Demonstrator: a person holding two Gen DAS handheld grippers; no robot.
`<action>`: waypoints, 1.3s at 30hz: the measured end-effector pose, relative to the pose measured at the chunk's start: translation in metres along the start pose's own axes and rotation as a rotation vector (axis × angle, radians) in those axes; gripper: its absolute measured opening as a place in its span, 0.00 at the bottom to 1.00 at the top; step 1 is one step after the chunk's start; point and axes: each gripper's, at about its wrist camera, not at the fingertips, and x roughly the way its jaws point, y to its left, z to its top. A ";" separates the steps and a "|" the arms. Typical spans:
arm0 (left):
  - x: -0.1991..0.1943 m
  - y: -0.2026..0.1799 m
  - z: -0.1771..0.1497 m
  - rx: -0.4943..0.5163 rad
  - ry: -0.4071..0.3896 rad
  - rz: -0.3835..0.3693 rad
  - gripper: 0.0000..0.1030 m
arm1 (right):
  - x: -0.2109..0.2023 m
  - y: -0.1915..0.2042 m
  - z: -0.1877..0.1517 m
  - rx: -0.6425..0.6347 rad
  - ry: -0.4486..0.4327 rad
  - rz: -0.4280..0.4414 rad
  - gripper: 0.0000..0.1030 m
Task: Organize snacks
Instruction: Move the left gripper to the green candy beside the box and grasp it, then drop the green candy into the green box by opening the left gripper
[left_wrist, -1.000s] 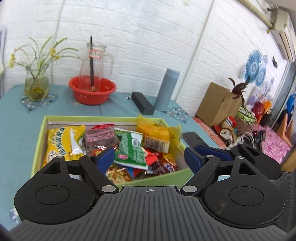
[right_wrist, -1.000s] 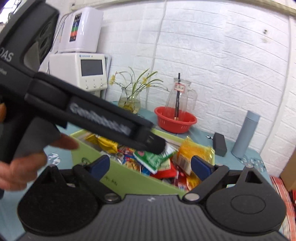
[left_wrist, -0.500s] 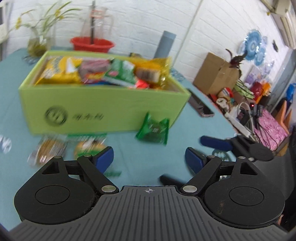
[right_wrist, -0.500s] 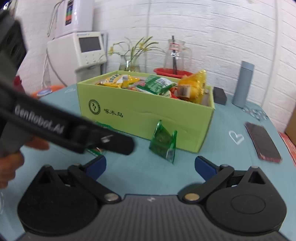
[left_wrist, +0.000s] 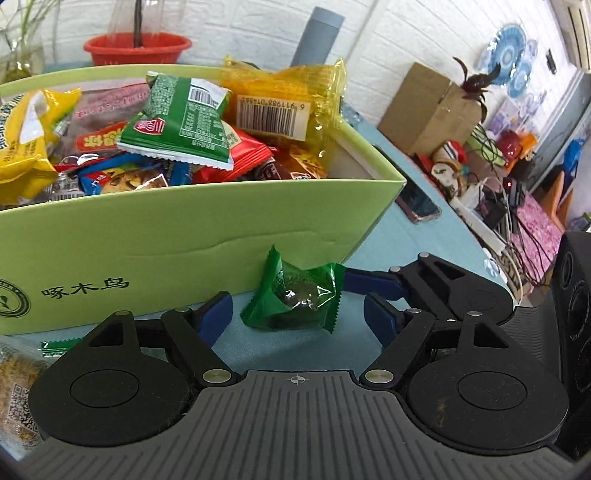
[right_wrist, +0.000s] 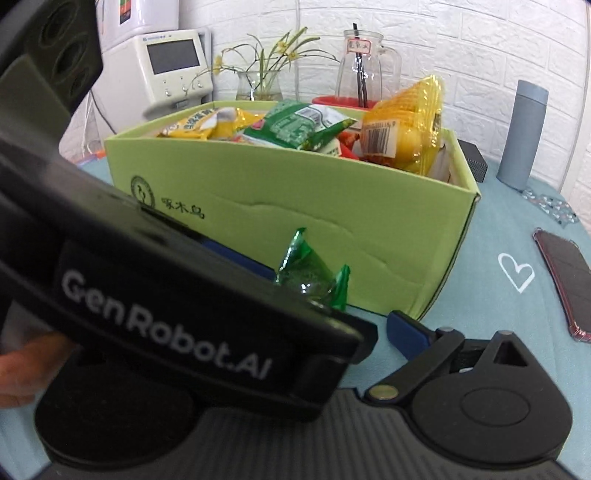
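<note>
While the small green snack packet (left_wrist: 295, 297) leans against the front wall of the light green box (left_wrist: 184, 243), low in the centre of the left wrist view, the left gripper (left_wrist: 297, 312) reaches toward it with its blue fingers (left_wrist: 216, 314) apart on either side. Those fingers have just been closing, yet neither pad presses the wrapper, so the packet lies between them, unheld. Its long axis runs across the frame, tipped a little, with one crimped end pointing up against the box wall and the other toward the lower right. Coming in from the right of that view, the right gripper (left_wrist: 360, 291) has one blue finger tip at the packet's right edge; whether it touches cannot be told. Its fingers stand wide, have just been narrowing a little, and grip nothing. From the right wrist view the packet (right_wrist: 314, 275) stands in mid frame on the blue surface (right_wrist: 498, 302), partly hidden by the left gripper's black body. Piled snack bags (left_wrist: 177, 125) fill the box to its rim. A phone (right_wrist: 565, 280) lies at the right edge.
</note>
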 end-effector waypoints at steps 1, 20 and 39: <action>0.001 0.000 0.000 0.000 0.000 -0.003 0.45 | 0.000 0.001 0.000 -0.002 -0.002 -0.001 0.93; -0.103 -0.032 -0.052 0.013 -0.095 0.009 0.17 | -0.096 0.075 -0.005 -0.088 -0.128 0.012 0.63; -0.058 0.091 0.066 -0.100 -0.216 0.114 0.34 | 0.041 0.043 0.127 -0.145 -0.134 0.083 0.70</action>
